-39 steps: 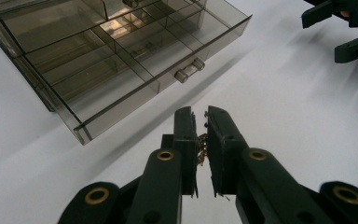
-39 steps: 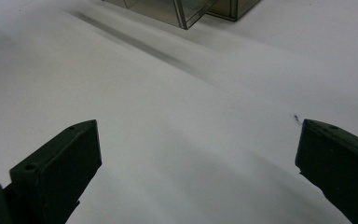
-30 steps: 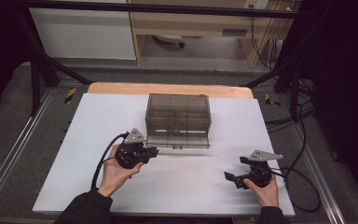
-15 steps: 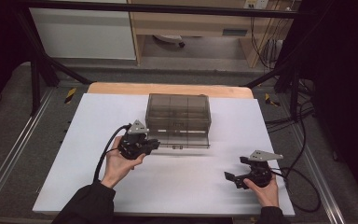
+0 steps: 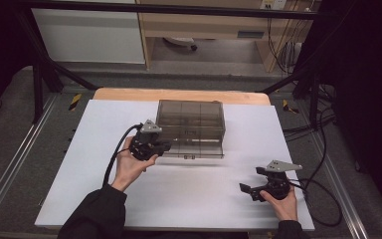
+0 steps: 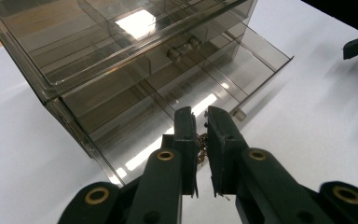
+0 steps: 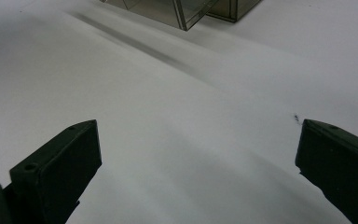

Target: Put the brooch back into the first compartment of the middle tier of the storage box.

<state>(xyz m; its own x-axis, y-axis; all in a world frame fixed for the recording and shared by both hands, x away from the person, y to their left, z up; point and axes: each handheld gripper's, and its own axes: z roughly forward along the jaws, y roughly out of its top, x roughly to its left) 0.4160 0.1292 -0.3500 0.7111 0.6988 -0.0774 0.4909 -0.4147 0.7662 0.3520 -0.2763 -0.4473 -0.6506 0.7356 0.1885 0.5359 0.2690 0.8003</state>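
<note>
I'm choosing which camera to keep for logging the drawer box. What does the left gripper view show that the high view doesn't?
Left gripper view alone: a small gold-coloured tangle, perhaps a chain, pinched between the nearly closed jaws of the left gripper, and the dividers inside the pulled-out bottom drawer.

High view alone: the right gripper, jaws apart, resting on the white table, and both forearms.

Shared: the smoky clear drawer box with the left gripper at its front left.

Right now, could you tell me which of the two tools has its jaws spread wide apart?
The right tool, resting near the white table's front edge, is spread wide. The left tool, at the smoky drawer box, is nearly closed on something small.
</note>
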